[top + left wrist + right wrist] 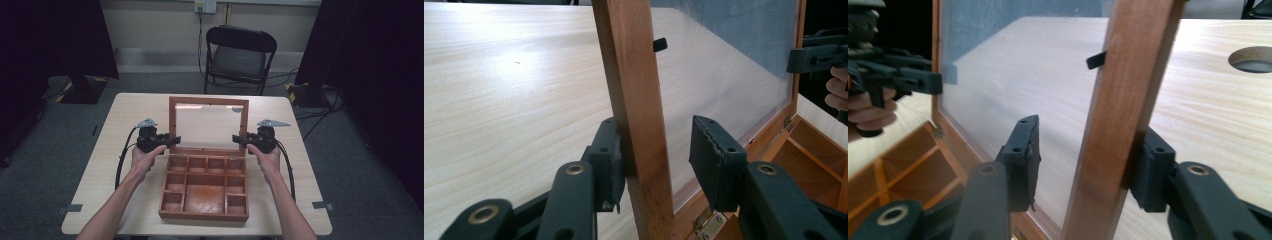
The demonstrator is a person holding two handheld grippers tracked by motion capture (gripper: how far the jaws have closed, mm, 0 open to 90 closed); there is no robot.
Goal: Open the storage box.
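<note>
A wooden box [204, 215] with several compartments lies on the table, its glass-paned lid [208, 101] standing upright at the far side. My left gripper [172, 141] straddles the lid's left side rail [634, 100]. Its outer pad [611, 160] touches the wood and its inner pad [711, 155] stands clear of the glass, so it is open [656, 135]. My right gripper [239, 141] straddles the right side rail [1128, 90] in the same way. Its outer pad [1148, 170] rests against the wood, its inner pad [1023, 155] is apart, and it is open [1088, 132].
The pale table [125, 115] has a round cable hole [1253, 59] beyond the lid on the right. A black folding chair [240, 55] stands behind the table. Dark curtains hang at both sides. Small hinges [706, 225] join lid and box.
</note>
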